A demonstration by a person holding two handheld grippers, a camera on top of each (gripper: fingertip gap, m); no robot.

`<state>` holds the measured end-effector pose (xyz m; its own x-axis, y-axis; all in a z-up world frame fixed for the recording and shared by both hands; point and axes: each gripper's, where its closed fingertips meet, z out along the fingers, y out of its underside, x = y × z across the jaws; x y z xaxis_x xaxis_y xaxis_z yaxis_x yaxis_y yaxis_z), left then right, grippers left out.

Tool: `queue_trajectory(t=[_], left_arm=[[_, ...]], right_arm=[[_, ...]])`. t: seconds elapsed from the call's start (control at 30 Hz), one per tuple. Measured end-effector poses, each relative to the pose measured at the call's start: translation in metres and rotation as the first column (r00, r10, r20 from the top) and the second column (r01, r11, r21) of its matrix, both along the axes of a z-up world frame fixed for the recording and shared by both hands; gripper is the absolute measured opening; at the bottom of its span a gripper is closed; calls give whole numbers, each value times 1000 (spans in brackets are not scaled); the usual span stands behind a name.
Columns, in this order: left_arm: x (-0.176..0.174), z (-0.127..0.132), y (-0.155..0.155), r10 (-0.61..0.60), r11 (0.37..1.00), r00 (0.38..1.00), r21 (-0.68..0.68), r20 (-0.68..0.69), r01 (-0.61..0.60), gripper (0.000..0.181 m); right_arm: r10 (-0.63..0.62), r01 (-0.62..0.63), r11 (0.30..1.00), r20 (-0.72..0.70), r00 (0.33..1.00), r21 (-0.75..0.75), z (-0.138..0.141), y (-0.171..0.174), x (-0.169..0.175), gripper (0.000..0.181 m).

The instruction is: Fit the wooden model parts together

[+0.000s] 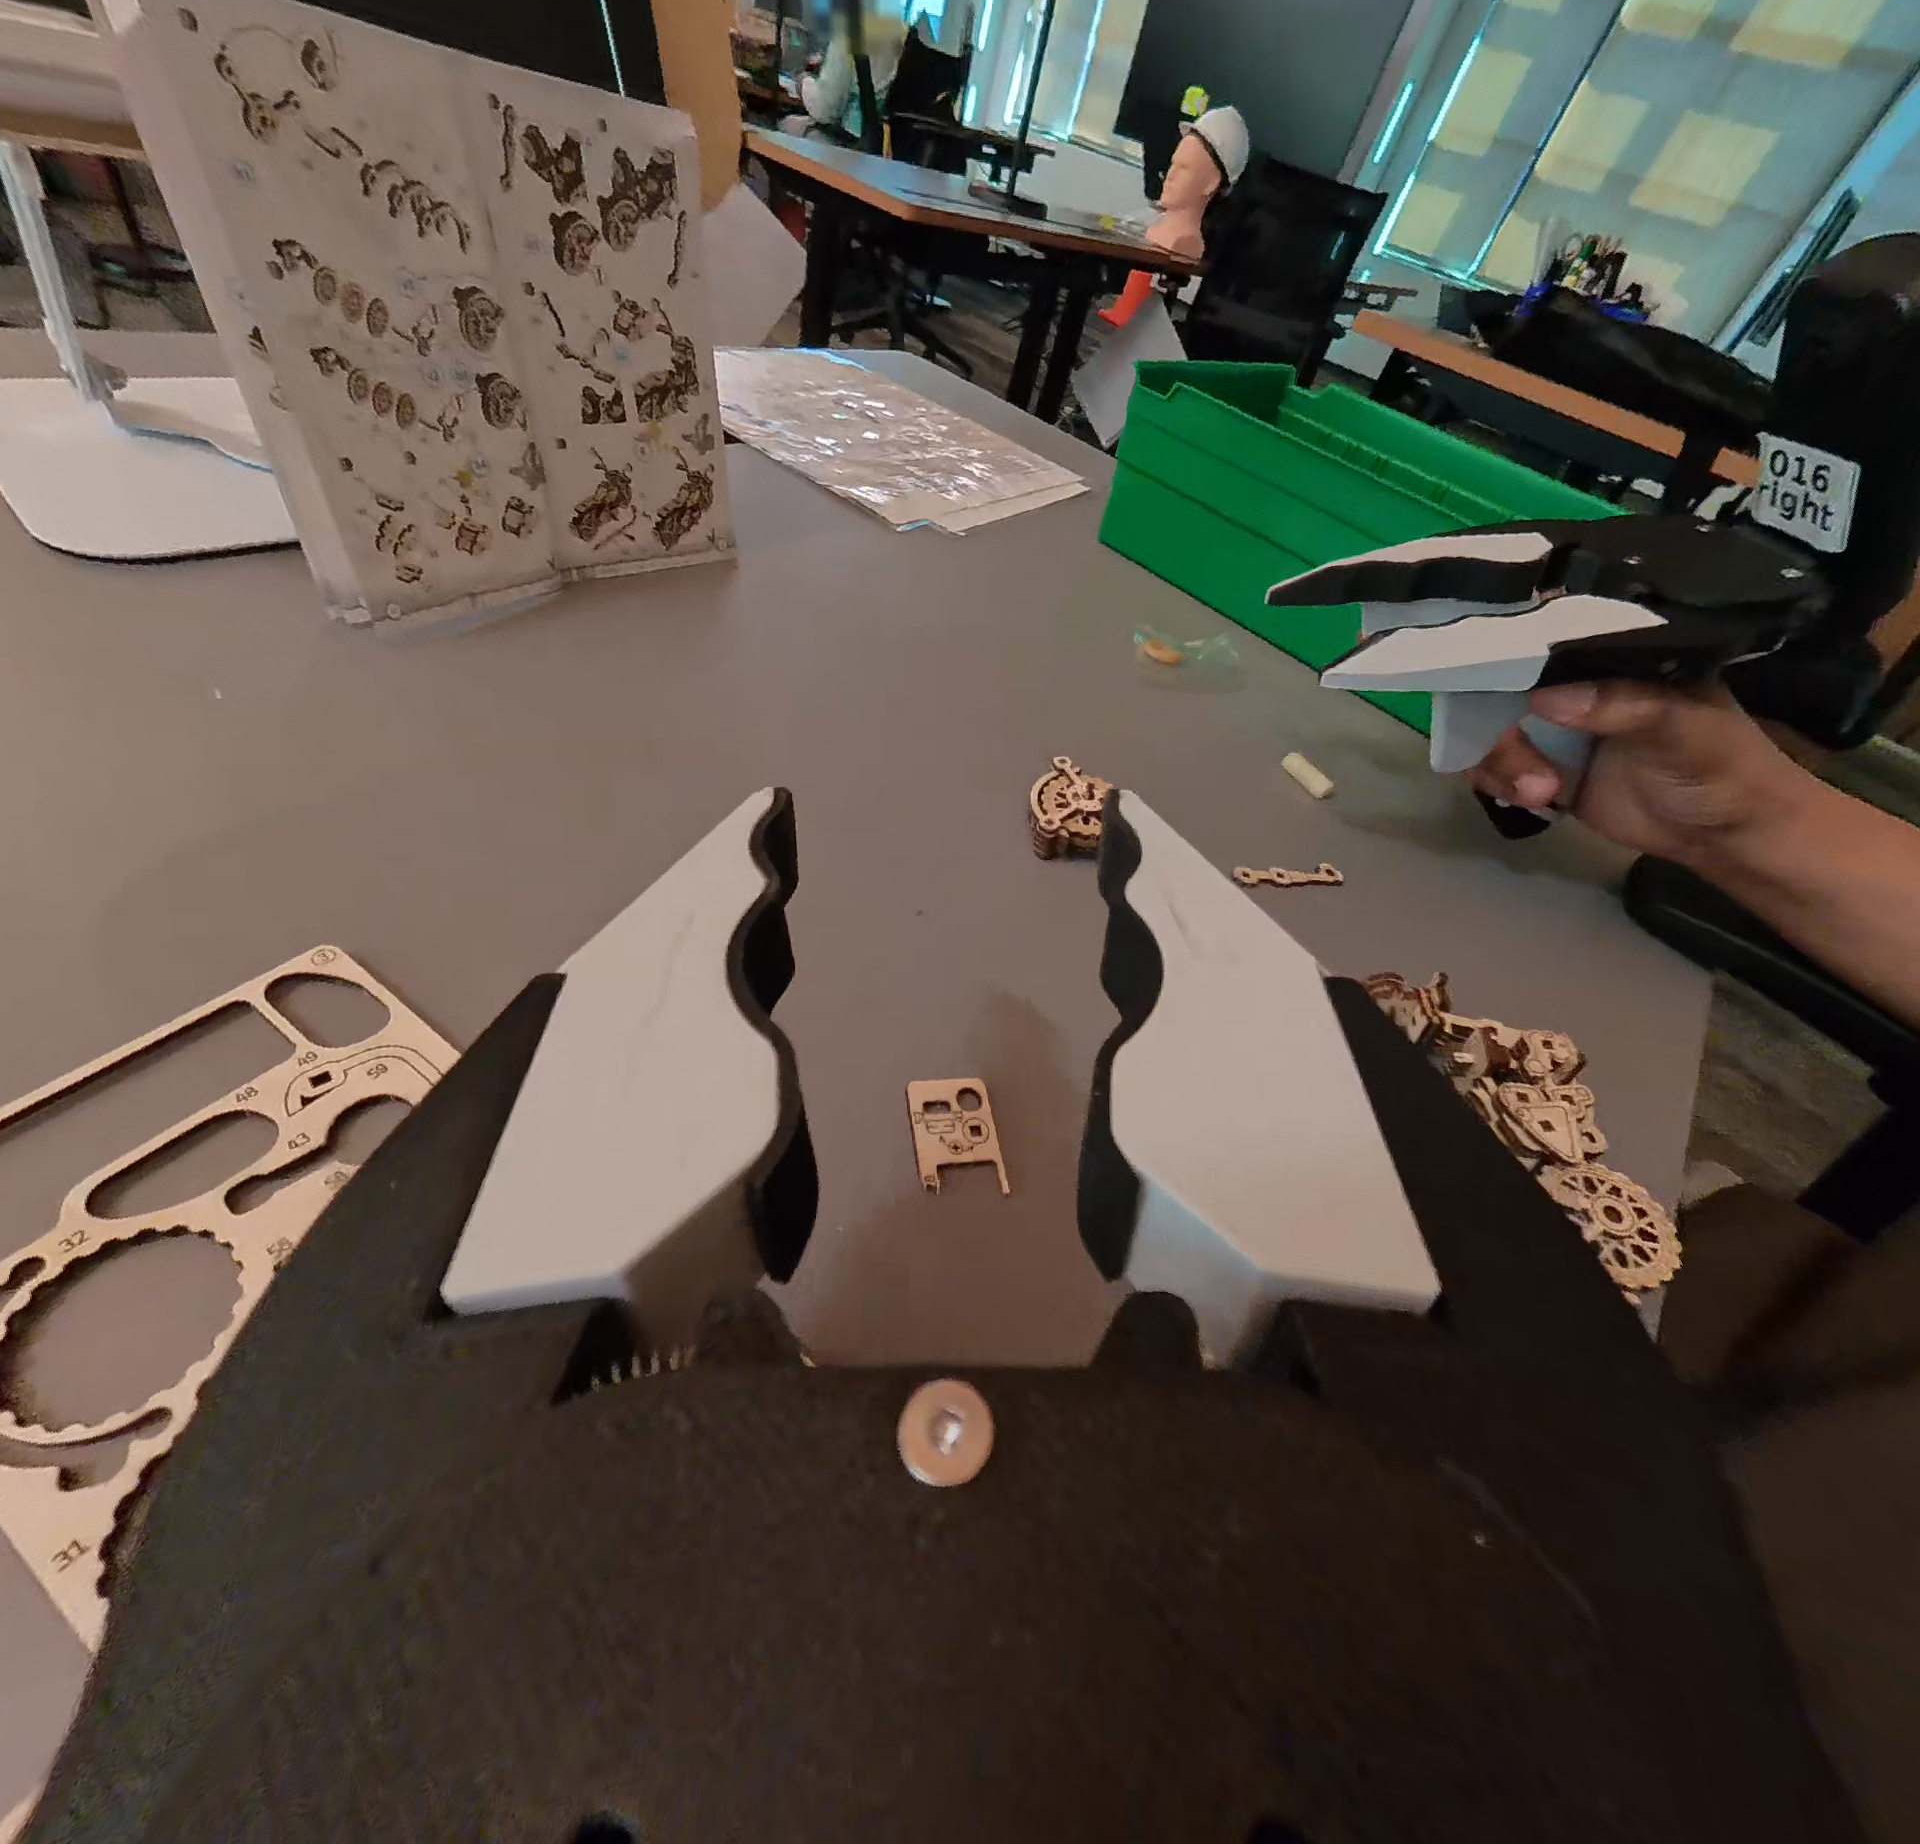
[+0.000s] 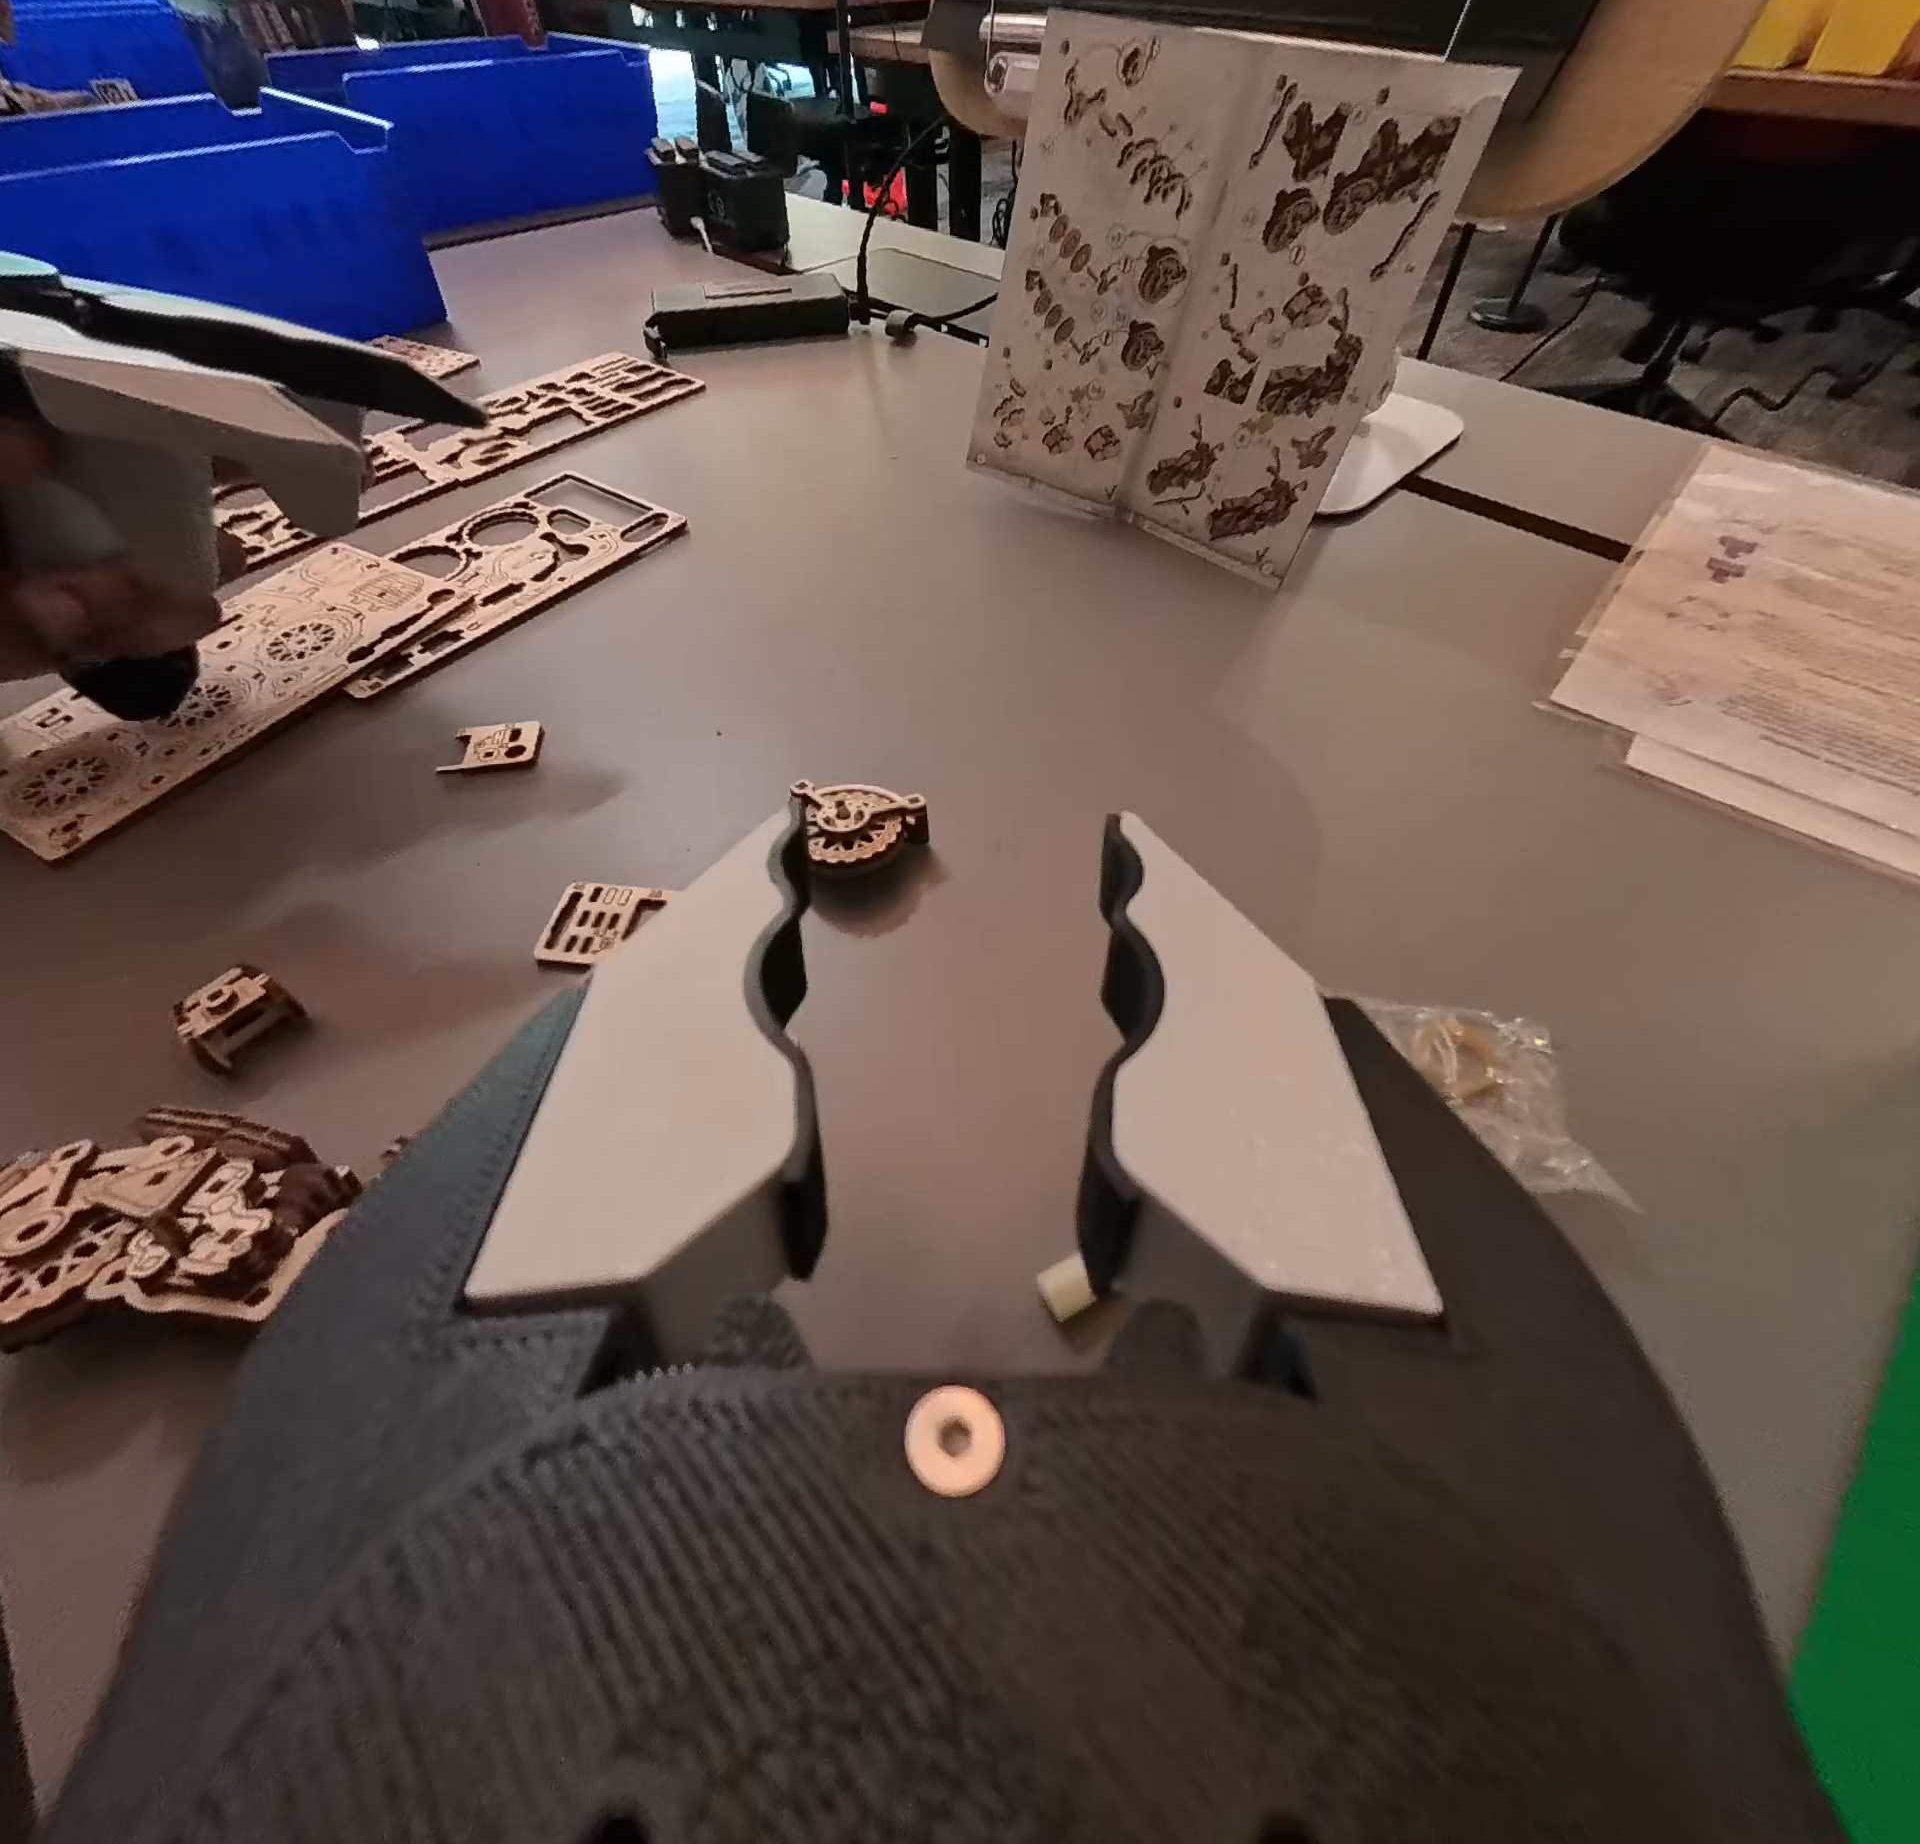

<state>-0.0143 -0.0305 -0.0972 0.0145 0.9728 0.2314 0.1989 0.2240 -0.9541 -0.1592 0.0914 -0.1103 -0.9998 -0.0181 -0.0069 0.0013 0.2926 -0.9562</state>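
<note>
A smooth grey table [image 1: 520, 714] fills both views, set in an office with dark desks, chairs and bright shaded windows behind.

In the left wrist view, going left to right: a pale plywood sheet [image 1: 135, 1202] with punched-out holes lies flat at the left edge. Behind it a printed instruction sheet [image 1: 457, 340] stands upright, with a crinkled clear bag [image 1: 883, 433] lying flat beside it. The left gripper [image 1: 945, 838] hovers over the table, its jaws released and wide apart, holding nothing; the fingers are grey plastic with wavy black pads. Between them on the table lies a small flat wooden plate [image 1: 957, 1132] with cut-out holes. Past the right fingertip sits a small round geared wooden assembly [image 1: 1062, 807], then a thin wooden strip [image 1: 1288, 874]. A larger cluster of fitted wooden gears and plates [image 1: 1527, 1119] rests at the table's right edge. A green plastic bin [image 1: 1299, 485] stands behind. The right gripper [image 1: 1309, 631] is held in a hand [image 1: 1642, 766] above the table.

In the right wrist view: blue bins [image 2: 229, 184] at far left, several laser-cut sheets [image 2: 436, 568] beneath the other gripper, and loose wooden pieces nearer. The right gripper's jaws are released and empty, the geared assembly just touching the left fingertip in the picture. A small white cylinder [image 2: 1062, 1287] lies by the right finger's base. Papers [image 2: 1766, 631] lie at the far right.
</note>
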Motion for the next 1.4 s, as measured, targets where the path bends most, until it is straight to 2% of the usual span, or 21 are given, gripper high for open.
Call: queue_trajectory(t=[0.27,0.43,0.53,0.7,0.8,0.97,1.13,1.4], left_arm=[[3,1,-7,50,996,999,-70,-10,-50,50],[8,5,-8,57,997,998,-41,-34,-58,50],[10,6,-3,44,999,998,-19,-39,-45,49],[12,-4,1,49,996,999,-81,19,-48,47],[12,-7,11,20,997,999,-74,37,-17,47],[11,-15,25,-30,998,996,-56,79,35,46],[9,-21,30,-49,996,993,-63,111,56,45],[7,-23,48,-114,993,986,40,121,110,42]], right_arm=[[6,-6,1000,-27,1000,-2,-2,-3,6,55],[-28,33,998,-112,993,44,-11,-2,3,55],[-18,22,999,-94,995,38,-10,2,7,54],[-19,19,1000,-43,999,9,-5,5,9,53],[-11,11,1000,-11,1000,13,-6,5,13,53],[2,0,999,-39,999,33,-9,5,20,50],[38,-35,995,-28,999,91,-21,1,24,49],[40,-35,991,-37,999,130,-29,2,26,43]])
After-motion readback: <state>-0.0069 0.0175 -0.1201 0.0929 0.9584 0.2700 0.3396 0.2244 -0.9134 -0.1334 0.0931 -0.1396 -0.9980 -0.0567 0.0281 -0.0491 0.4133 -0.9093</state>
